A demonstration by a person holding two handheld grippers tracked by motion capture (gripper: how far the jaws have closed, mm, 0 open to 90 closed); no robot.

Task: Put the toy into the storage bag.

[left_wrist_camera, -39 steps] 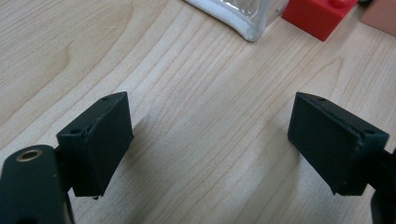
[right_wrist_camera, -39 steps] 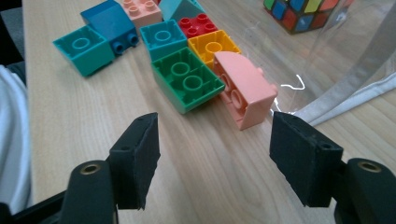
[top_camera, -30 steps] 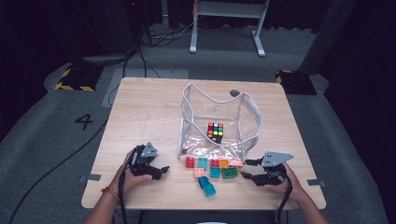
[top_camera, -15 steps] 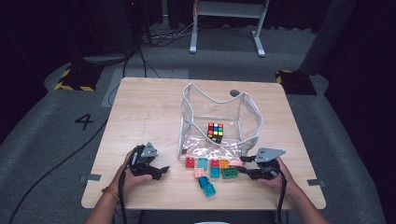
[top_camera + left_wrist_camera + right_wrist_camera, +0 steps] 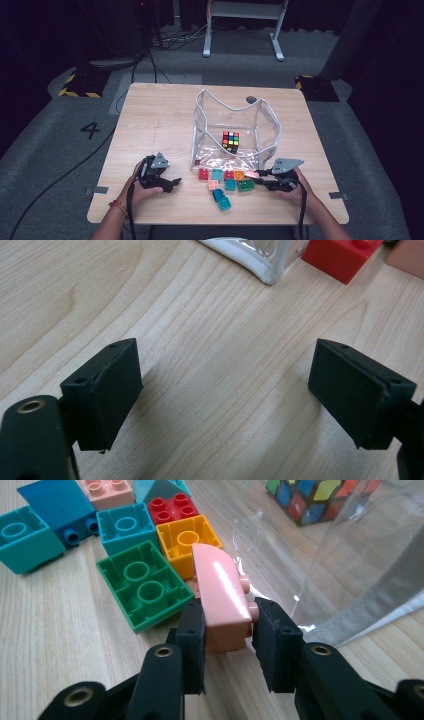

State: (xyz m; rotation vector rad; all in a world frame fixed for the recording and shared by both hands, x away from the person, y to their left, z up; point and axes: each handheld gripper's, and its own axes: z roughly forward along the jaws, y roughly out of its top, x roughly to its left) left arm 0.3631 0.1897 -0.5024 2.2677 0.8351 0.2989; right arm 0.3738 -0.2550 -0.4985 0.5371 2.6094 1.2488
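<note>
High view: the right gripper [image 5: 261, 180] grips a pink brick [image 5: 251, 174] near the worktop's [image 5: 160, 115] front edge, beside the bag [image 5: 235, 125]. Right gripper view: its fingers [image 5: 192, 630] have just clenched the brick [image 5: 220, 592], long axis pointing away. Left gripper view: fingers [image 5: 107, 390] spread, empty.

The red brick [image 5: 344, 259] is cut off by the top edge.

Clear bag [image 5: 235, 125] and bricks [image 5: 227, 181] crowd the table's [image 5: 160, 115] middle.

Overhead light is brightening the table [image 5: 165, 120] amid dark surroundings; glare is streaking the clear bag [image 5: 350, 555] beyond the right gripper [image 5: 227, 650].
</note>
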